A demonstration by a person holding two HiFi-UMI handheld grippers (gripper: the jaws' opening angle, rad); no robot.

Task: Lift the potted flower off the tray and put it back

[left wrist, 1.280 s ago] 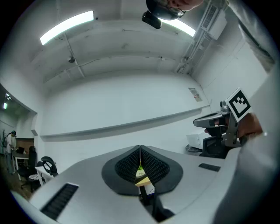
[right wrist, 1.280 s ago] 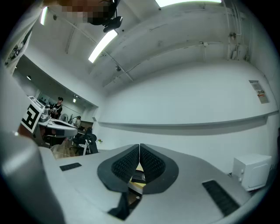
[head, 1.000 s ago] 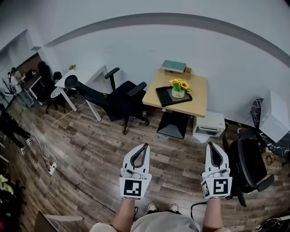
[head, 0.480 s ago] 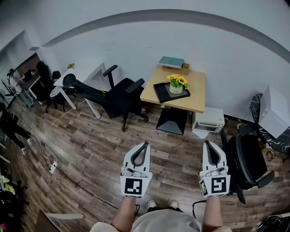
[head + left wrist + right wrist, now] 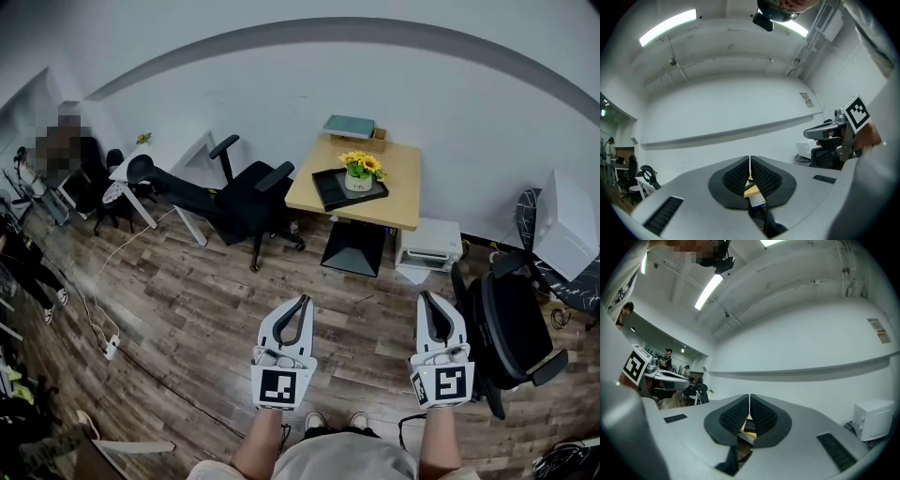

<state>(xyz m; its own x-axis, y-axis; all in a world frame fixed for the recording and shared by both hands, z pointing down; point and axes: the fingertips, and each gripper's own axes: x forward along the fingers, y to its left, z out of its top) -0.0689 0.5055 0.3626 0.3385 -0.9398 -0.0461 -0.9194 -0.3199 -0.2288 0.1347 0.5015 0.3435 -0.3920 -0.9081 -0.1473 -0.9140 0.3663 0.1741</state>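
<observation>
Both grippers are held out level over the wooden floor [image 5: 187,309], side by side and apart. The left gripper [image 5: 302,300] has its jaws pressed together with nothing between them, and the right gripper [image 5: 427,296] is closed the same way, also empty. Well ahead of both pairs of jaws, and roughly between the lines they point along, stands a small wooden table [image 5: 405,183] against the white wall. On it lies a dark tray [image 5: 328,189], and the potted flower [image 5: 358,171], yellow blooms in a white pot, sits on that tray, far from either gripper. Behind the tray, at the table's back edge, is a flat green box [image 5: 349,125]. To the left of the left jaws' line is a black office chair [image 5: 246,202]; a white printer [image 5: 429,246] sits on the floor beside the table, and another black chair [image 5: 506,333] stands just right of the right gripper.
</observation>
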